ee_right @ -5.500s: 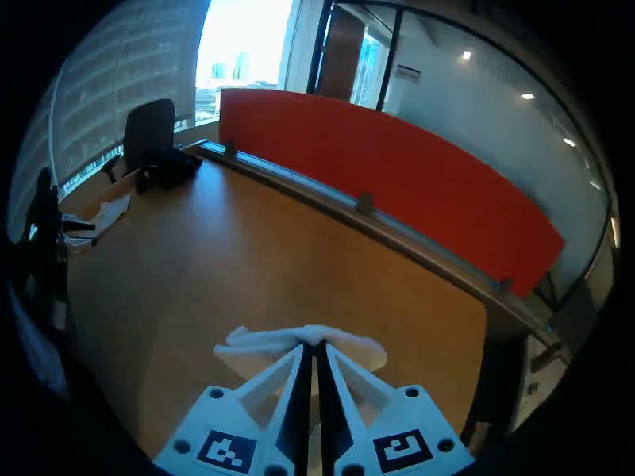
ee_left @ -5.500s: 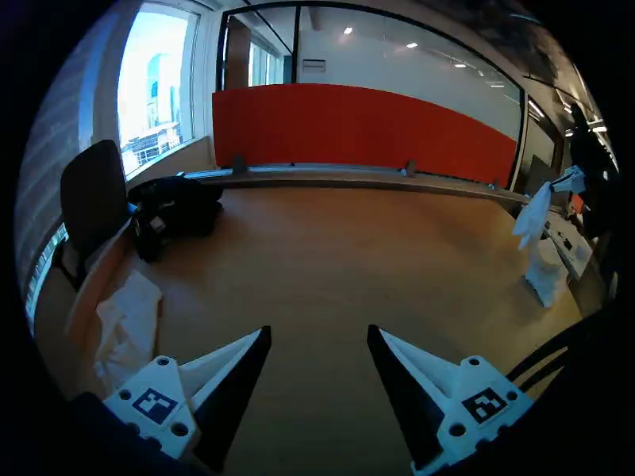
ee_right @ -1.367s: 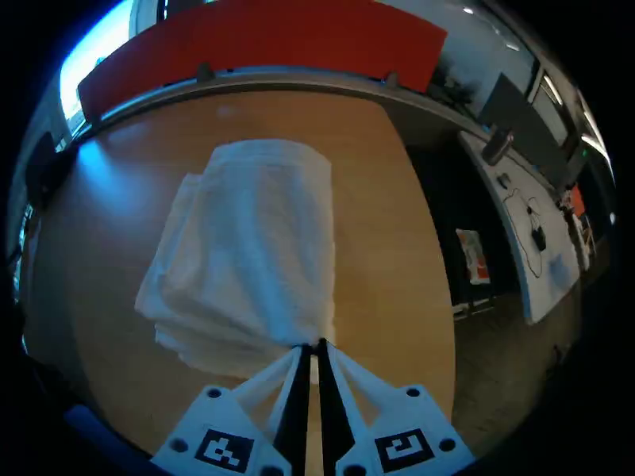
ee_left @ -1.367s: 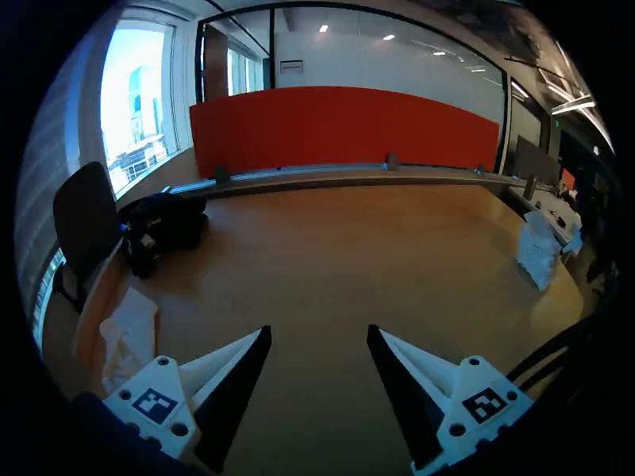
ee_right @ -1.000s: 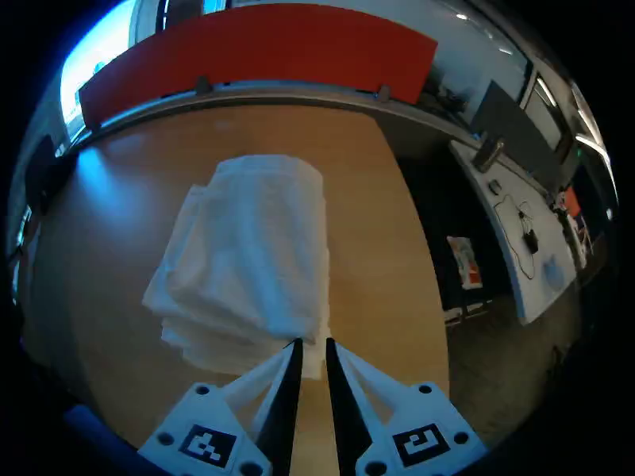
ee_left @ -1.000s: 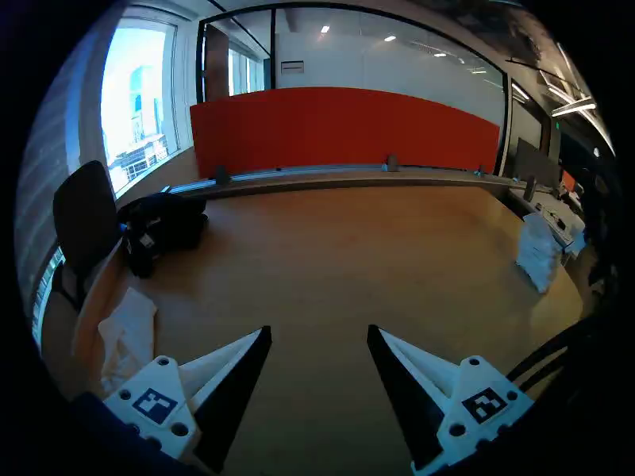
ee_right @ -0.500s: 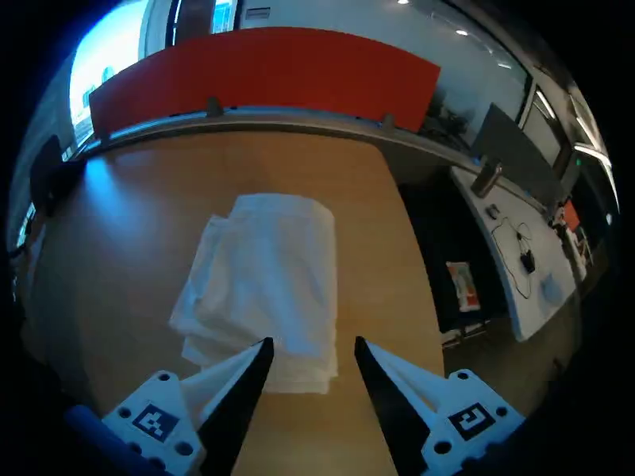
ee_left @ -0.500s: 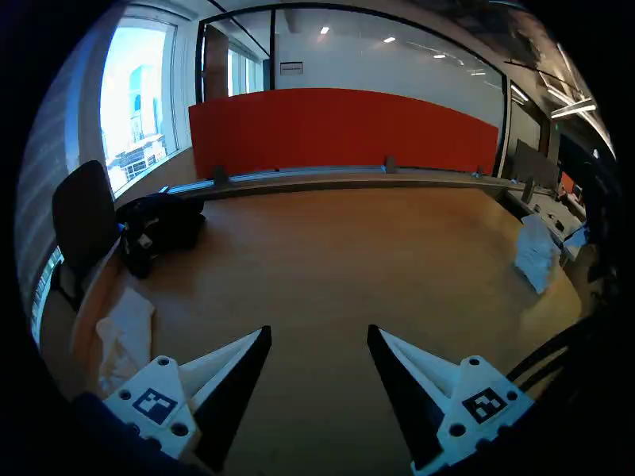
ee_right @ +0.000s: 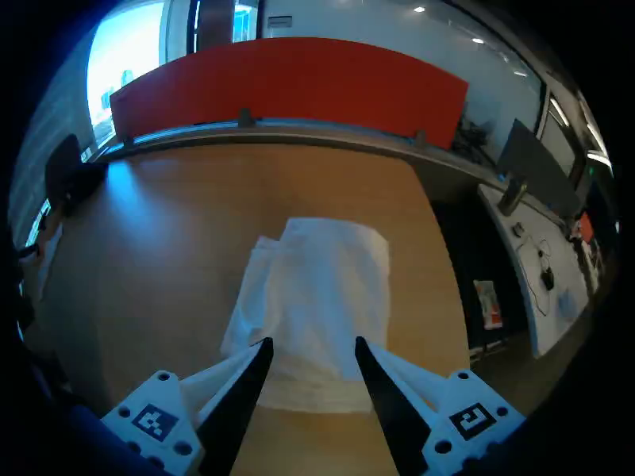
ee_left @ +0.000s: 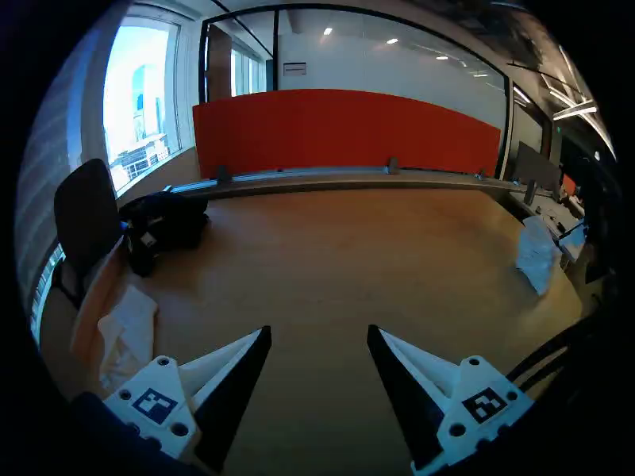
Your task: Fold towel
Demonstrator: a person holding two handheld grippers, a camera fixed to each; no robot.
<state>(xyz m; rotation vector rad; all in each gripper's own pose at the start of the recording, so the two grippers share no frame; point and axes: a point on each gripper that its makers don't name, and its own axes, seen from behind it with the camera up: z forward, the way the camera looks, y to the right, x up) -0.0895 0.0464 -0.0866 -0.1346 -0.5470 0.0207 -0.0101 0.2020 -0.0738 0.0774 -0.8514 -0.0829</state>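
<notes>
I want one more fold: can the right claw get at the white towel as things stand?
Probably yes: the right claw is open, with the towel straight ahead and nothing between them.

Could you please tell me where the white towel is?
Right gripper view: the folded white towel lies on the wooden table, directly before the right gripper.

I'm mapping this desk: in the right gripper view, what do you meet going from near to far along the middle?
right tool, open → folded white towel → bare wooden tabletop → grey rail → red partition
</notes>
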